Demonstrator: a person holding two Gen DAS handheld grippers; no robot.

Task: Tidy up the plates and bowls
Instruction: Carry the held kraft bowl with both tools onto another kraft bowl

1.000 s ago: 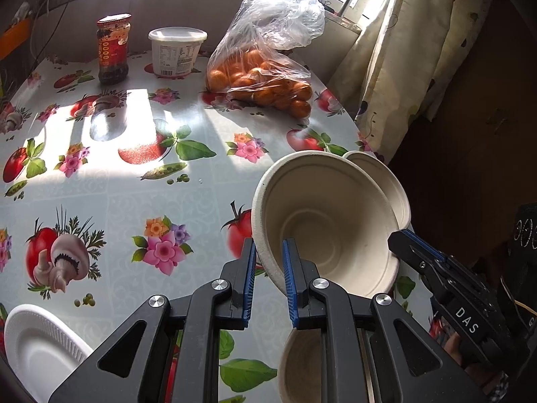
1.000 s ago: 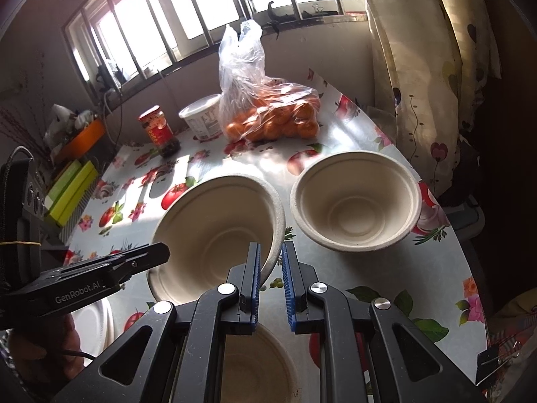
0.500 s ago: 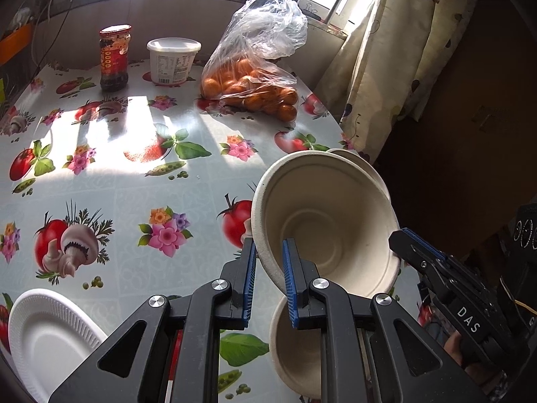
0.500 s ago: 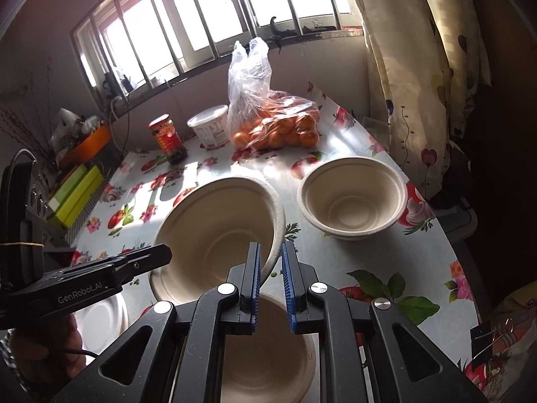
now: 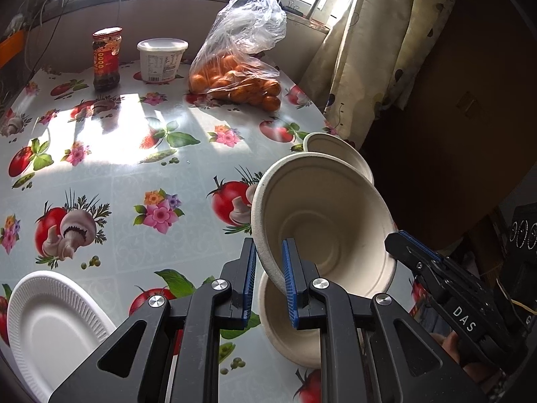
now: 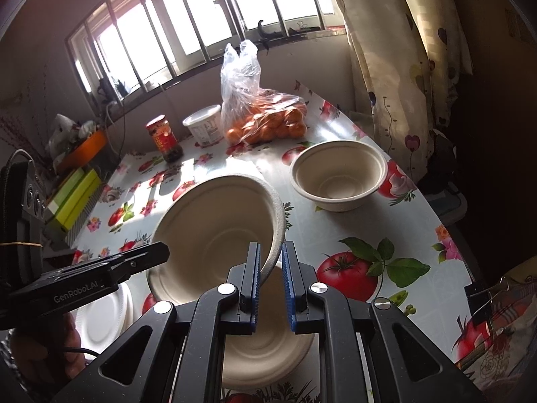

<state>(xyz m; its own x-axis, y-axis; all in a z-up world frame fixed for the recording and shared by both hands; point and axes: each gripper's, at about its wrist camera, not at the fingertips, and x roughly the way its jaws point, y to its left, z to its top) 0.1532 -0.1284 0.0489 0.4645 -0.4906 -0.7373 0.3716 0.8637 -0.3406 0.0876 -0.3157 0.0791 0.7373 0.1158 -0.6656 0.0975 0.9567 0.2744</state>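
Both grippers pinch one beige paper bowl (image 5: 322, 225) by opposite sides of its rim and hold it tilted above the table. My left gripper (image 5: 270, 278) is shut on its near rim. My right gripper (image 6: 270, 275) is shut on the other rim of the held bowl (image 6: 214, 235). A second beige bowl (image 5: 288, 315) sits on the table right under it, also seen in the right wrist view (image 6: 265, 346). A third beige bowl (image 6: 339, 174) stands further back near the table's right edge. A white foam plate (image 5: 50, 329) lies at the near left.
At the back stand a bag of oranges (image 5: 235, 77), a white tub (image 5: 161, 60) and a red-lidded jar (image 5: 106, 58). A curtain (image 5: 362, 50) hangs past the table's right edge. Green and yellow boxes (image 6: 72, 201) lie off the left side.
Both grippers have lifted the held bowl up and pulled it back toward me. The bowl beneath it now shows more, and the third bowl looks further away.
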